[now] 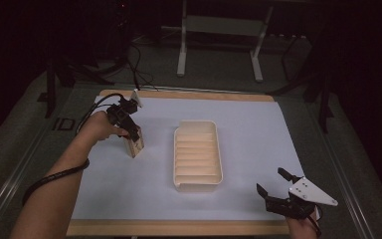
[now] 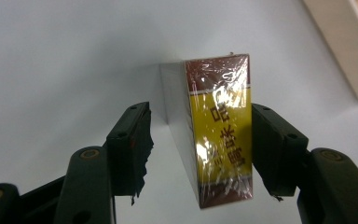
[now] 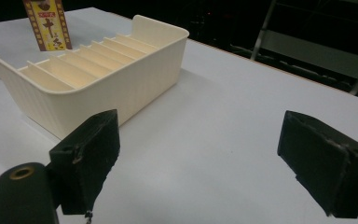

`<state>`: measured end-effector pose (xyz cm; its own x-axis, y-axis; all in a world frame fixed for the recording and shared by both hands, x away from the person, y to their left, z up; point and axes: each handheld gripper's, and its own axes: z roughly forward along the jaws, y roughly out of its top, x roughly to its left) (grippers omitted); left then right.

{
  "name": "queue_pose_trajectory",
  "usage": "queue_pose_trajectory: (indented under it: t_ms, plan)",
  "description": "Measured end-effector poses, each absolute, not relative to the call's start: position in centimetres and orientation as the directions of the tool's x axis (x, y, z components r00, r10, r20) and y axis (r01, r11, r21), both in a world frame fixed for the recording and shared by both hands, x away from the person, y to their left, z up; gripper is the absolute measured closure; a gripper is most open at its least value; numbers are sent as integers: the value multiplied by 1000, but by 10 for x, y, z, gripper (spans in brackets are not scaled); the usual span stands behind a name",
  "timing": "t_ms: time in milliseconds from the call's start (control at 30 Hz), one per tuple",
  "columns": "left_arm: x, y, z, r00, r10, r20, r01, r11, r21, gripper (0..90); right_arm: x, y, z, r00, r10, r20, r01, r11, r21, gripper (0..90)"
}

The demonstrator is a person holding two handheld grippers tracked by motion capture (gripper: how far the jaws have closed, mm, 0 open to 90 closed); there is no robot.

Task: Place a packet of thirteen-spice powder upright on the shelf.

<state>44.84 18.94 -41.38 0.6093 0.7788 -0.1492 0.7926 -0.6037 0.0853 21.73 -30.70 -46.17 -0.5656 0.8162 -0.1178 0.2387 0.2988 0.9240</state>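
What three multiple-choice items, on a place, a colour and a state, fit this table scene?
1. The small box stands: A inside the tray; B on the white sheet, left of the tray in the high view; C between the right gripper's jaws.
2. The box's middle band is: A yellow; B blue; C green.
3. The right gripper is: A shut; B open and empty; C shut on the tray.
Key: 1 B, it stands apart from the tray; 2 A, seen in the left gripper view; 3 B, bare sheet shows between its jaws.
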Motion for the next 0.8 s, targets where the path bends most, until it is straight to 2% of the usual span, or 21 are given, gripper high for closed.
queue_pose_trajectory:
  t_ms: [333,400,467,633,800]
  plan:
    - [450,182,-425,653,741,-158,755,-652,63,555,218,-307,-462,-567,816,-114,243,297,923,130]
    - [451,184,-426,643,751,-151,765,-642,61,601,218,-307,-462,-569,815,-113,244,299,923,130]
    - [452,185,-427,632,758,-164,773,-633,53,607,218,-307,-462,-572,813,-112,243,298,923,130]
    - [450,183,-426,656,748,-103,753,-657,31,660,218,-307,-462,-576,810,-115,242,303,922,133]
    - [448,178,-426,684,724,-90,728,-686,9,682,218,-307,-462,-580,807,-115,242,305,921,134]
